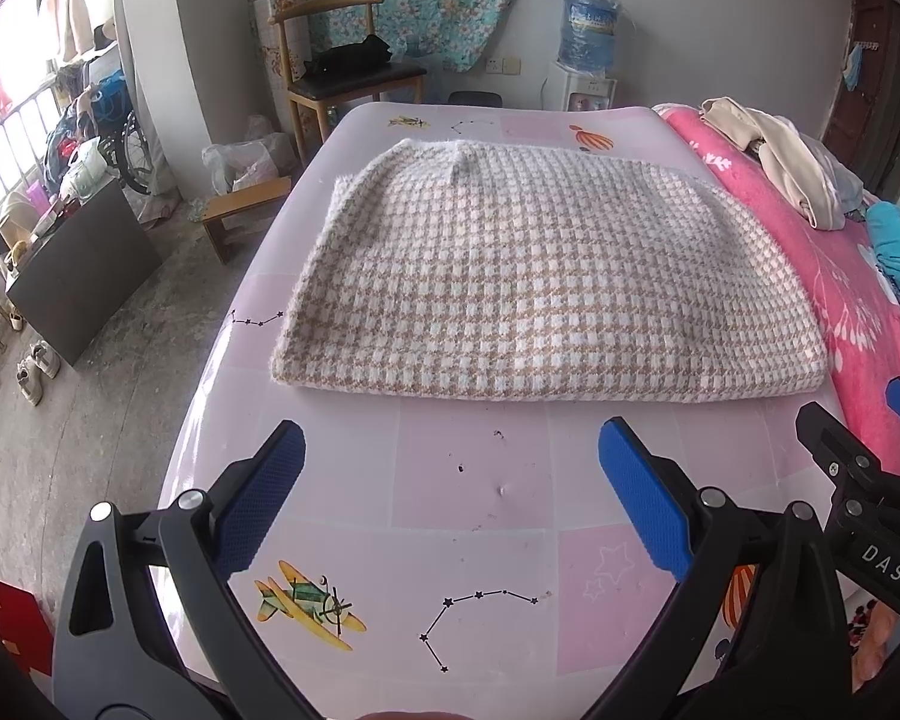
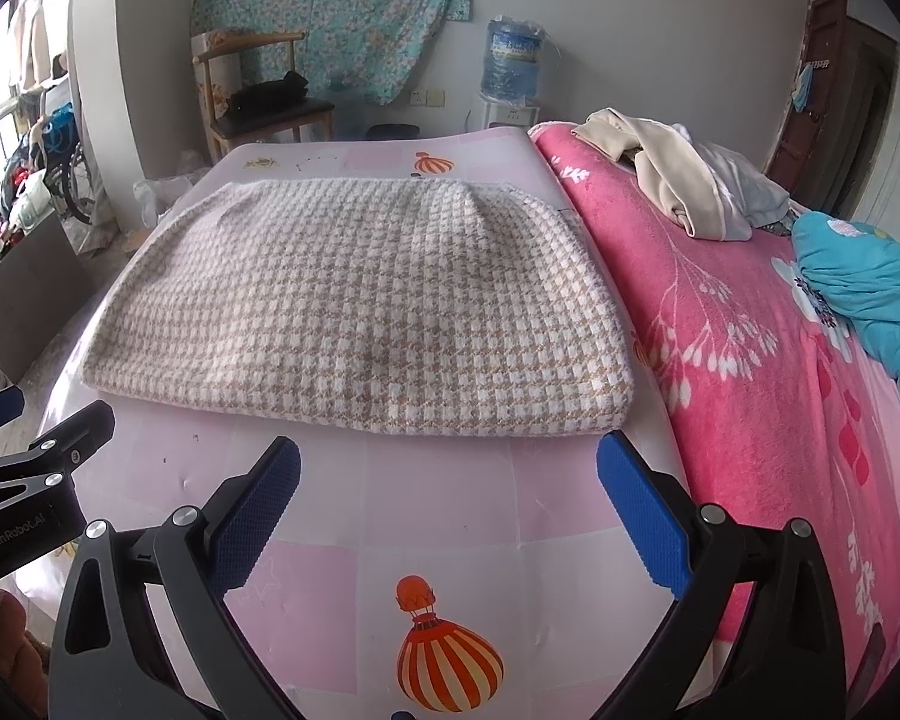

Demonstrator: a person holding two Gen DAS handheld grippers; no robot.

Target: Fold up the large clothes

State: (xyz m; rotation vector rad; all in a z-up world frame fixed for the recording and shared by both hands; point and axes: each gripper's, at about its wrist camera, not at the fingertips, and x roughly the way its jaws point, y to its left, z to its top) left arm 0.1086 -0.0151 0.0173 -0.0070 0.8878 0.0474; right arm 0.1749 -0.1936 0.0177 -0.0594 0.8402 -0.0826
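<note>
A beige and white houndstooth garment [image 1: 528, 276] [image 2: 354, 300] lies folded into a flat rectangle on the pink patterned mat [image 1: 480, 480] [image 2: 438, 510]. My left gripper [image 1: 450, 450] is open, hovering just in front of the garment's near edge with nothing between its blue pads. My right gripper [image 2: 450, 468] is open too, close to the near right corner of the garment, holding nothing. Each gripper shows at the edge of the other's view: the right gripper [image 1: 858, 438] at the right, the left gripper [image 2: 42, 426] at the left.
A pink floral blanket [image 2: 750, 360] covers the bed to the right, with a cream garment pile [image 2: 678, 180] and a turquoise quilt [image 2: 864, 282] on it. Behind the mat stand a wooden chair [image 1: 342, 72] and a water dispenser [image 1: 588, 42]. A small stool [image 1: 240, 210] and a dark board [image 1: 84, 276] sit on the floor at left.
</note>
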